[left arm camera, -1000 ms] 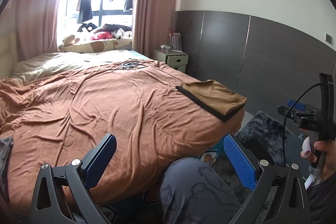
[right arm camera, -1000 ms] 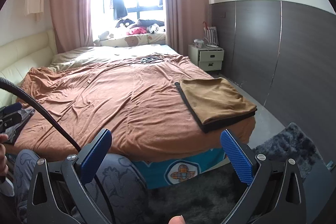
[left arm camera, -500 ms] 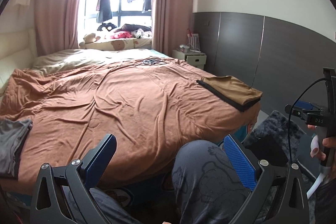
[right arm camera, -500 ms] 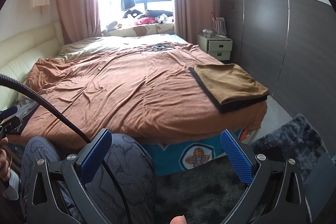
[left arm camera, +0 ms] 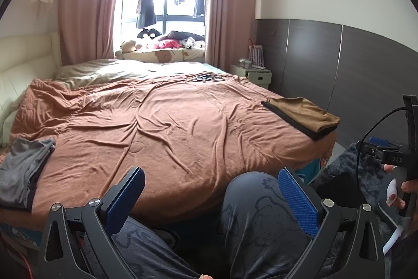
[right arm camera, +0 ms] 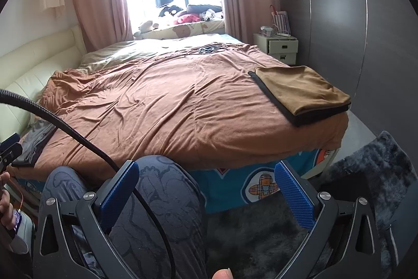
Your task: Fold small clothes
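A folded tan garment with a black edge (left arm camera: 303,117) (right arm camera: 303,93) lies at the bed's near right corner. A grey garment (left arm camera: 22,169) (right arm camera: 36,140) lies unfolded at the bed's near left edge. My left gripper (left arm camera: 211,198) is open and empty, held back from the bed above the person's knees. My right gripper (right arm camera: 206,192) is open and empty too, low in front of the bed's foot. Both are well short of either garment.
The bed carries a rumpled rust-brown blanket (left arm camera: 167,127) (right arm camera: 167,106) with a black cable tangle (right arm camera: 209,49) at its far side. The person's patterned trousers (left arm camera: 256,221) (right arm camera: 162,205) fill the foreground. A white nightstand (right arm camera: 279,46) stands right; a dark shaggy rug (right arm camera: 365,174) covers the floor.
Both wrist views have swung left and tilted up. The grey garment at the bed's left has come into the left wrist view. Both grippers stay open.
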